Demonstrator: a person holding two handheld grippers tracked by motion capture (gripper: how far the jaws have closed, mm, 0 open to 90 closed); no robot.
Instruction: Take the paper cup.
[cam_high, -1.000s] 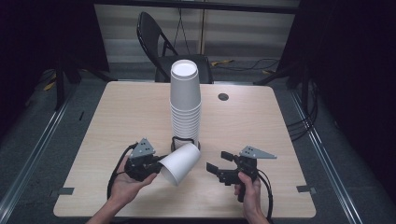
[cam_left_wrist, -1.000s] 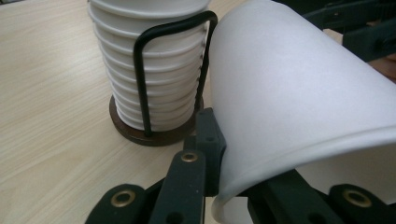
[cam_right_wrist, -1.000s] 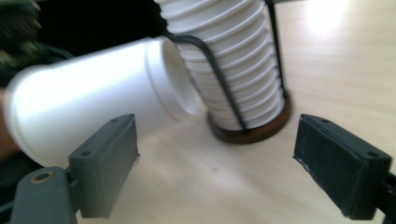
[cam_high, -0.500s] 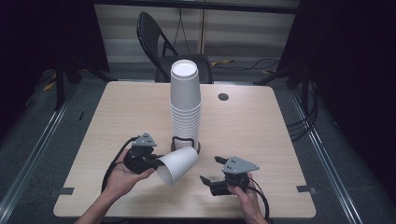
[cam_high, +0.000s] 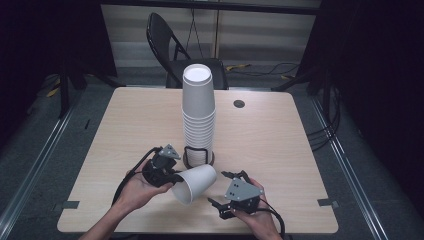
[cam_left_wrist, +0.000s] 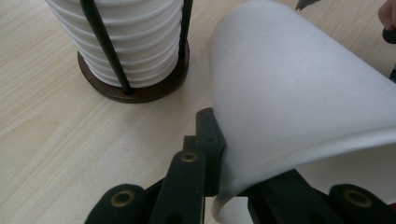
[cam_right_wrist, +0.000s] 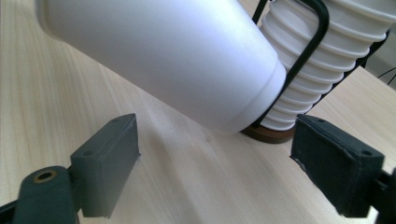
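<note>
Since the earlier frame, the right gripper (cam_high: 226, 190) has turned on the near right part of the worktop (cam_high: 280, 140), so that its grey plate faces up and its jaws point toward the single cup, while the left gripper (cam_high: 172, 176) has shifted only slightly with its load.

That white paper cup (cam_high: 195, 183) is held tipped on its side above the wood, just in front of the cup stack, its open mouth toward the near edge and its closed bottom toward the stack. In the left gripper view the left jaws are closed on the cup (cam_left_wrist: 299, 93) at its rim, one jaw outside the wall and the other inside the mouth.

In the right gripper view the right jaws stand wide apart and hold nothing; the cup (cam_right_wrist: 159, 56) hangs above and ahead of them, not touching either jaw.

A tall stack of white cups (cam_high: 198, 112) stands upright in a black wire holder with a dark round base (cam_high: 198, 157) near the middle of the worktop.

A small dark round disc (cam_high: 239, 104) sits in the far part of the worktop, well apart from the stack. A black folding chair (cam_high: 172, 47) stands behind the far edge.
</note>
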